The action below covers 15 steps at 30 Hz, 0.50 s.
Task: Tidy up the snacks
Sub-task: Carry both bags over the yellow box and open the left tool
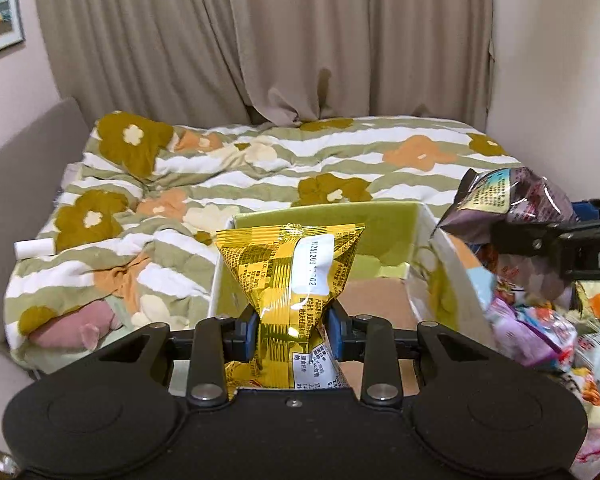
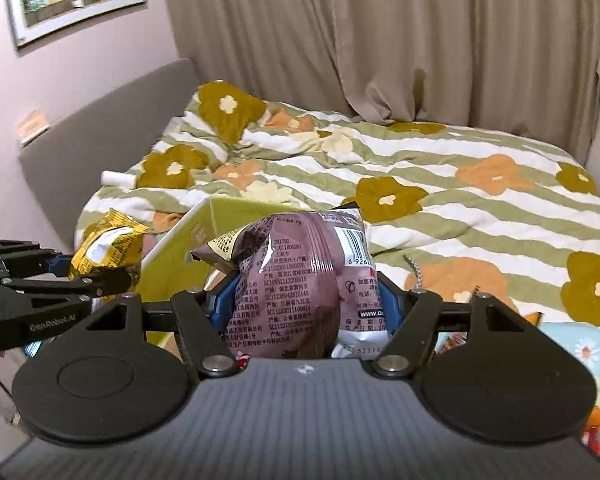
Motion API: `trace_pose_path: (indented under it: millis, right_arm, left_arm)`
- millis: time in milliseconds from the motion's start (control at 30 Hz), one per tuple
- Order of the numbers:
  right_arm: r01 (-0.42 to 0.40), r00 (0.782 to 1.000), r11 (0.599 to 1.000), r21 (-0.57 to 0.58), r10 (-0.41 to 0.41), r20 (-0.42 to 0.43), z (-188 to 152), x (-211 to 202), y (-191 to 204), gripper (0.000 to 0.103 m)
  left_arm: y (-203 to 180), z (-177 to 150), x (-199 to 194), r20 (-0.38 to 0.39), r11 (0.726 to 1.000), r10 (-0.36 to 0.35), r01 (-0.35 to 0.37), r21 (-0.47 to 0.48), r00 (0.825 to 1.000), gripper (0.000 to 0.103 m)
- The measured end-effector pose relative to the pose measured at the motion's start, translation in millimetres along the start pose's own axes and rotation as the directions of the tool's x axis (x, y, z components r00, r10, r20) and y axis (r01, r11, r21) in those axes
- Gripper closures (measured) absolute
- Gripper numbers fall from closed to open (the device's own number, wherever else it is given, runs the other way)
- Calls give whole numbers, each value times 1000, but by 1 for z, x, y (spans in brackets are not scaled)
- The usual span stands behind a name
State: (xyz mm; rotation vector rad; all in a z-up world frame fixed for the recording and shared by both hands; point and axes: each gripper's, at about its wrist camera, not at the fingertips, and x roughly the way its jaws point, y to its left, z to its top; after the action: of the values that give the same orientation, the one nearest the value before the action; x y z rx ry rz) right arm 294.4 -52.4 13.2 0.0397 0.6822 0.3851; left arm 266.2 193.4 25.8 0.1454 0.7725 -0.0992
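Pinched at its lower half, a yellow snack packet (image 1: 290, 276) is held upright in the centre of the left wrist view, the left gripper (image 1: 292, 330) clamped tightly on it. Behind the packet, an open box (image 1: 380, 220) with a green inner wall is seen resting on a bed. A purple snack packet (image 2: 296, 280) fills the centre of the right wrist view and is gripped between the blue pads of the right gripper (image 2: 300, 300), whose jaws stand fairly wide around its puffed body. A heap of mixed snack packets (image 1: 540, 328) is spread at the lower right of the left wrist view. A flowered striped quilt (image 1: 260, 168) covers the bed, and beige curtains (image 1: 260, 40) hang across the top.
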Motion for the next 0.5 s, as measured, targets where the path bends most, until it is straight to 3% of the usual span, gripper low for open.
trace_pose_path:
  millis: [300,400,467,500]
  right_arm:
    - [165,986,982,88,-162,-46,16,69,34,20]
    - [203,978,973,106,-197,-71,15,83,35,20]
    - [224,973,969,106,-216,-83,15,89,36,20]
    - [232,971,967,106,-223,-87,14,91,36,20]
  left_arm:
    - [15,23,94,-98,990,-101,109,84,990,66]
    - [14,21,116,-127,987,-121,133,86,984,60]
    - [16,21,124,-136,987,-125,137,81,983,31]
    - [18,21,125,-129,988,-123,133,76,984,11]
